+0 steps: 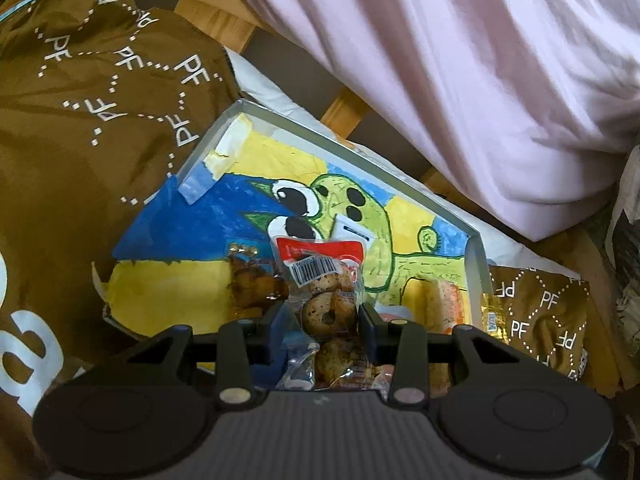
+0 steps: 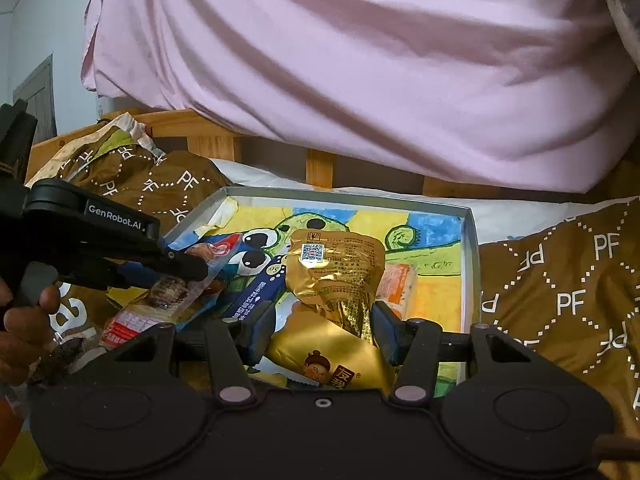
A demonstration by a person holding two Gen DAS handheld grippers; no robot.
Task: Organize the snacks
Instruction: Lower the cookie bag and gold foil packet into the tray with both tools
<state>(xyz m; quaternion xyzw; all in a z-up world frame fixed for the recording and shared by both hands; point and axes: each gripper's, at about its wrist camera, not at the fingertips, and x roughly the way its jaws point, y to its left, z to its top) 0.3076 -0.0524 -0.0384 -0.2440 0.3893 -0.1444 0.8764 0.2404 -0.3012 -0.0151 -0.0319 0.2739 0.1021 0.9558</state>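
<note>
A shallow grey tray [image 1: 360, 148] [image 2: 344, 194] lined with a green cartoon drawing lies below both grippers. My left gripper [image 1: 322, 316] is shut on a clear packet of small round cakes [image 1: 320, 280] with a red label and barcode, held over the tray's near left part. In the right wrist view the left gripper [image 2: 188, 272] comes in from the left with that packet [image 2: 160, 304]. My right gripper [image 2: 322, 330] is shut on a gold foil snack packet [image 2: 336, 276] over the tray's near middle; a second gold packet [image 2: 332, 356] lies under it.
Inside the tray lie an orange packet [image 2: 396, 284] [image 1: 440, 304], a blue packet [image 2: 256, 292] and a dark brown wrapped snack [image 1: 256, 284]. Brown "PF" bags [image 1: 100, 100] [image 2: 560, 288] flank the tray. Pink bedding [image 2: 360, 60] hangs over a wooden bed frame [image 2: 320, 168] behind. A hand [image 2: 24, 320] holds the left gripper.
</note>
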